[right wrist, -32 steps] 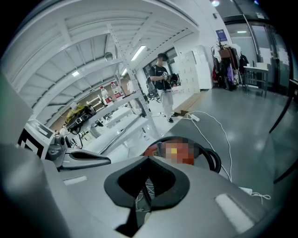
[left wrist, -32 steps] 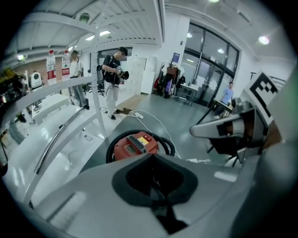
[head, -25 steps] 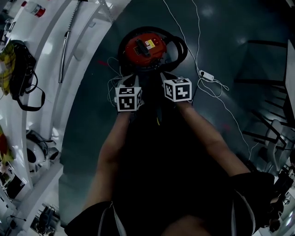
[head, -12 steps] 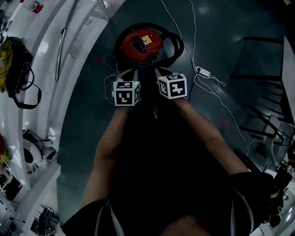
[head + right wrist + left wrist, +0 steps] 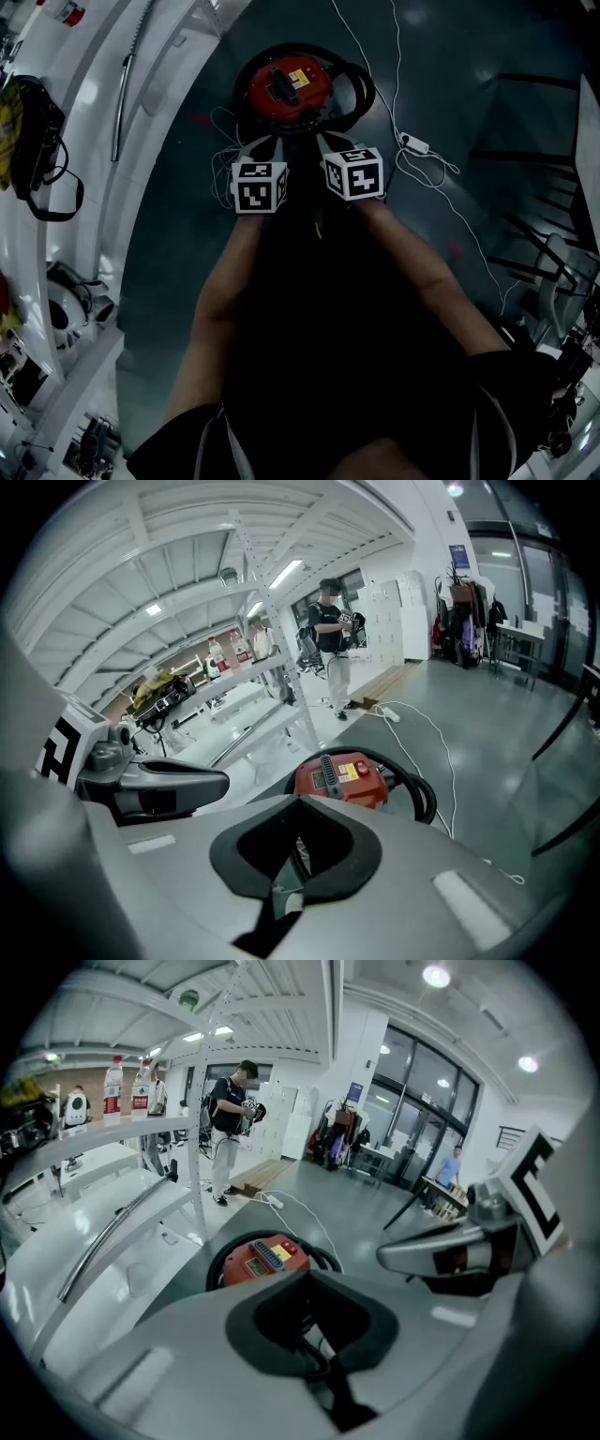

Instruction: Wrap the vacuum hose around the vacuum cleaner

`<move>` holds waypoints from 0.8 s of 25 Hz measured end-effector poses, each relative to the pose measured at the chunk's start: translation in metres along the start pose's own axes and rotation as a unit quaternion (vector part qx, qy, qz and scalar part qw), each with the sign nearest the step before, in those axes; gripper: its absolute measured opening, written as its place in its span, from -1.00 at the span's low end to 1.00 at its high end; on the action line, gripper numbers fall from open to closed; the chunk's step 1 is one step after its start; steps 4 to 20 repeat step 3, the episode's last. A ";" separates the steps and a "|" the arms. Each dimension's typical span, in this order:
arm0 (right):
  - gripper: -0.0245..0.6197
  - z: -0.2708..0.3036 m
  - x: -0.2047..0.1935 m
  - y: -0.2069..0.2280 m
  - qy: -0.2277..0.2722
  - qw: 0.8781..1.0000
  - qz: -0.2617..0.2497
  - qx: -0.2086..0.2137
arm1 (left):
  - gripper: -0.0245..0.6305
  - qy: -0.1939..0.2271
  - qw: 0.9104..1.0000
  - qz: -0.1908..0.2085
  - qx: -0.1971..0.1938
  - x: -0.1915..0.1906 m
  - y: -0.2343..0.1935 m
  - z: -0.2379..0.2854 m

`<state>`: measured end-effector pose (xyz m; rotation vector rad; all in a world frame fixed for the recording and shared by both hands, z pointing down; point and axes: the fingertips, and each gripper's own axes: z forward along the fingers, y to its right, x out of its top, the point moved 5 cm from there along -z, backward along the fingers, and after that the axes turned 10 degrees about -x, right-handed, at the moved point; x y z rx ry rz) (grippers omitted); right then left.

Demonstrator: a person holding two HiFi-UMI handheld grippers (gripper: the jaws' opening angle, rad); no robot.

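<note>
A red vacuum cleaner (image 5: pixel 289 89) stands on the dark floor with its black hose (image 5: pixel 361 92) coiled round its body. In the head view both grippers hang side by side just short of it and touch nothing. My left gripper (image 5: pixel 260 150) and right gripper (image 5: pixel 333 145) are both shut and hold nothing. The left gripper view shows the vacuum cleaner (image 5: pixel 265 1258) and hose (image 5: pixel 323 1258) beyond the left gripper (image 5: pixel 305 1283), with the right gripper (image 5: pixel 450 1251) beside it. In the right gripper view the vacuum cleaner (image 5: pixel 342 778) and hose (image 5: pixel 422 799) lie ahead of the right gripper (image 5: pixel 300 803).
A white cable with a power strip (image 5: pixel 412 145) runs over the floor right of the vacuum. White shelving (image 5: pixel 159 103) curves along the left, bearing a metal tube (image 5: pixel 120 112) and a black bag (image 5: pixel 37 141). Dark table frames (image 5: pixel 534 159) stand at the right. A person (image 5: pixel 230 1119) stands far off.
The view has shifted a little, so the vacuum and grippers sit slightly higher in the picture. Both grippers stay shut and keep their places relative to the vacuum.
</note>
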<state>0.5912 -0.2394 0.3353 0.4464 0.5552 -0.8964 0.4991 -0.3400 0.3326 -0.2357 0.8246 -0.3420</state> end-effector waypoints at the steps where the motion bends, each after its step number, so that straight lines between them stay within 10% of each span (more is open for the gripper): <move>1: -0.94 0.000 0.003 0.000 0.005 1.000 -0.003 0.000 | -0.90 0.005 1.000 0.000 0.000 0.003 0.001 0.001; 20: -0.94 0.000 0.008 0.000 0.015 1.000 -0.009 0.001 | -0.90 0.016 1.000 -0.002 -0.001 0.009 0.002 0.003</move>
